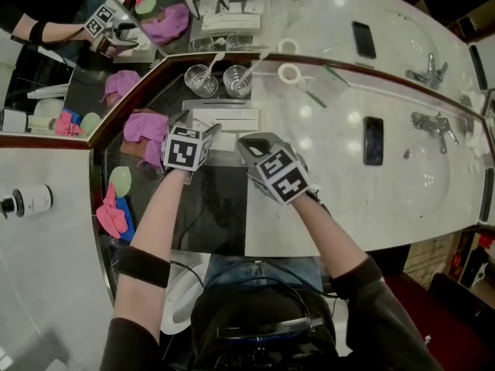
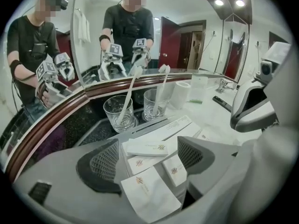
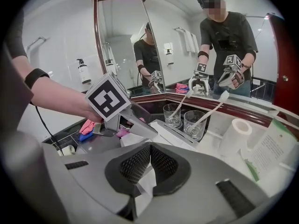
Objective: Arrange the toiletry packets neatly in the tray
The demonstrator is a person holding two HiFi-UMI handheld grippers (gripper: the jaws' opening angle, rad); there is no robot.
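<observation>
My left gripper (image 2: 147, 157) is spread above the packets (image 2: 150, 193), lower centre. My right gripper (image 3: 148, 161) pinches a spare packet (image 3: 145, 186) — I'd lay it square in the tray (image 1: 224, 103).

The head view looks steeply down from above the person onto the counter (image 1: 340, 153), with the left gripper (image 1: 198, 127) and the right gripper (image 1: 247, 144) near its centre. The left gripper view sits just behind its fingers (image 2: 105, 160) and faces along them, close over the packets (image 2: 145, 148) between them. The right gripper view sits likewise behind its fingers (image 3: 134, 164), which pinch a packet (image 3: 145, 187). All three views share the glasses (image 1: 201, 79) and the mirror (image 1: 309, 10) beyond the fingertips.
</observation>
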